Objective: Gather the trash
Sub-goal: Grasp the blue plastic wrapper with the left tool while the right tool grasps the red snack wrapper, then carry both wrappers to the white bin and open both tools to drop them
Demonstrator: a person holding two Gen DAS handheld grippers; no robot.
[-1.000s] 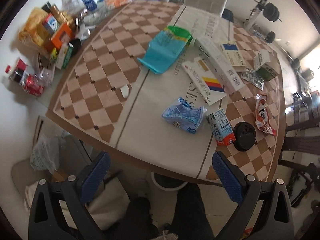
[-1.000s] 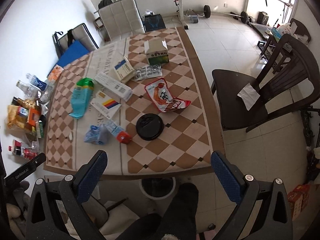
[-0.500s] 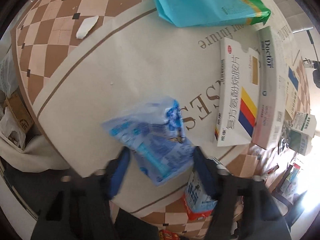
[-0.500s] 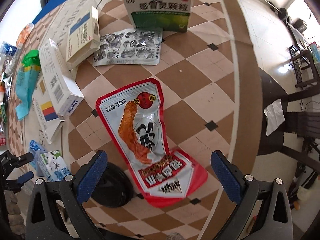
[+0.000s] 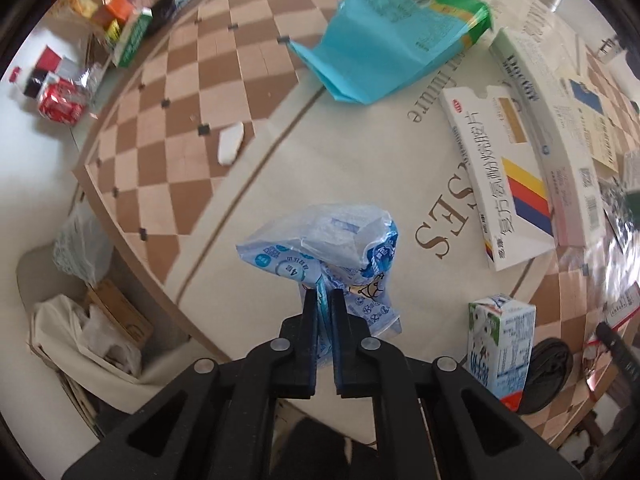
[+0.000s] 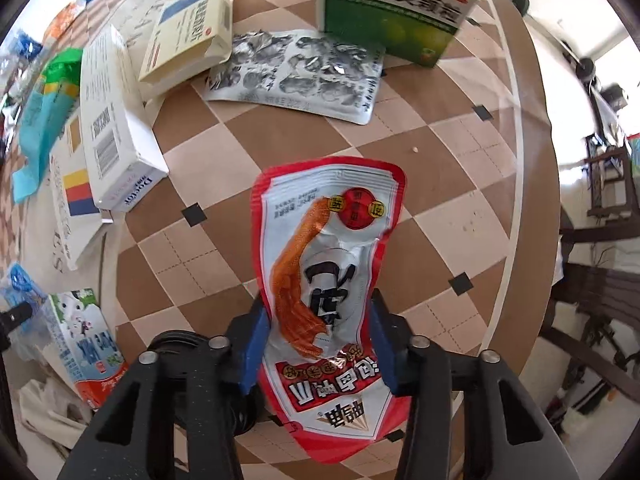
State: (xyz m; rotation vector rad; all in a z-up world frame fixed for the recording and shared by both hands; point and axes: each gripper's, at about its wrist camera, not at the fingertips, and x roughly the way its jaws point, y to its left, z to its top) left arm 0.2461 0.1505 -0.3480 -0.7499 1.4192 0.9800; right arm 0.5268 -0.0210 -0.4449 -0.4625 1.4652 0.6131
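My left gripper [image 5: 324, 300] points down at the table and is shut on a crumpled blue-and-clear plastic wrapper [image 5: 320, 240], which rises slightly off the cream tablecloth strip. In the right wrist view, a red-and-white snack pouch [image 6: 332, 240] lies flat on the checkered cloth. My right gripper [image 6: 319, 310] straddles its lower half. Its jaws are closing, and the blue pads [image 6: 256, 344] press in on both long edges, so the pouch narrows between them.
A small milk carton [image 5: 500, 352] and a black lid [image 5: 548, 376] stand right of the wrapper. Medicine boxes [image 5: 504, 176], a teal bag [image 5: 384, 40], a foil blister sheet [image 6: 304, 72] and a green box [image 6: 392, 12] lie farther back. A lined bin [image 5: 80, 336] sits below the table edge.
Both grippers dropped from high above the table to its surface. The left jaws shut on the blue wrapper. The right jaws closed from wide open onto the red pouch's edges.
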